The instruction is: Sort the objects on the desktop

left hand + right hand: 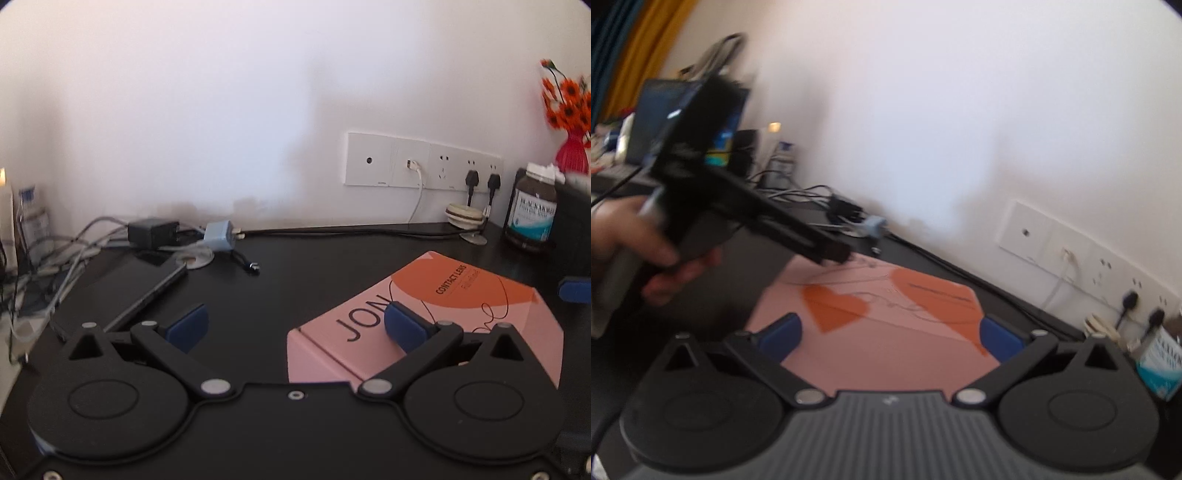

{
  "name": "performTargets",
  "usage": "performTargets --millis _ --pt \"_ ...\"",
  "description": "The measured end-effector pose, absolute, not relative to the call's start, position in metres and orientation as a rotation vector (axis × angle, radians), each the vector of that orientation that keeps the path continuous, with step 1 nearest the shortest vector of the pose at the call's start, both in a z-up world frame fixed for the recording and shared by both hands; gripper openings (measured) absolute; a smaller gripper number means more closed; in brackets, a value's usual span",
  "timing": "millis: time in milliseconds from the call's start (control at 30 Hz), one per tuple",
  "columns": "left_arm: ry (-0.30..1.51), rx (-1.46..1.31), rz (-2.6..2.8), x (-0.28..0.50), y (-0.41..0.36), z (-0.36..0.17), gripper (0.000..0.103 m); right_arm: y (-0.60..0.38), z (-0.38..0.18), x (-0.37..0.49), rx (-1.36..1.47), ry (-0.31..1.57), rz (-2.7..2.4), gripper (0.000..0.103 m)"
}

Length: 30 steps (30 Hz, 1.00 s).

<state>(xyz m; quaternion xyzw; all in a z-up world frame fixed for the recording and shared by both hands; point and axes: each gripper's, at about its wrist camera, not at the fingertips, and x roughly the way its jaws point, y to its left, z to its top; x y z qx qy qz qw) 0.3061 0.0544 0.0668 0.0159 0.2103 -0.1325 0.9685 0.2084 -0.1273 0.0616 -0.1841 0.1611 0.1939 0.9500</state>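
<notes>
Both tools, left (295, 326) and right (890, 338), spread wide over pink box (461, 306), lengthwise toward wall

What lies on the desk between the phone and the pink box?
Left wrist view: only bare black desk between the dark flat phone and the pink-and-orange contact lens box.
</notes>
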Motion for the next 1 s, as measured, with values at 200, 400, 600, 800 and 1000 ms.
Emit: performTargets --millis 200,400,600,800,1000 --pt "0.431 -0.001 -0.288 0.308 0.058 0.063 0.103 -0.120 0.055 0.212 -0.388 0.360 0.421 0.102" --pt "0.412 0.015 -0.280 0.305 0.056 0.062 0.103 -0.120 0.049 0.219 -0.322 0.408 0.465 0.102" --pt "0.397 0.010 -0.297 0.302 0.057 0.062 0.103 -0.112 0.050 0.213 -0.385 0.410 0.512 0.102" --pt "0.395 0.028 -0.304 0.296 0.048 0.064 0.103 -0.178 0.066 0.219 -0.244 0.442 0.562 0.102" --pt "0.398 0.059 -0.262 0.292 0.041 0.067 0.103 -0.256 0.082 0.244 -0.027 0.425 0.582 0.102"
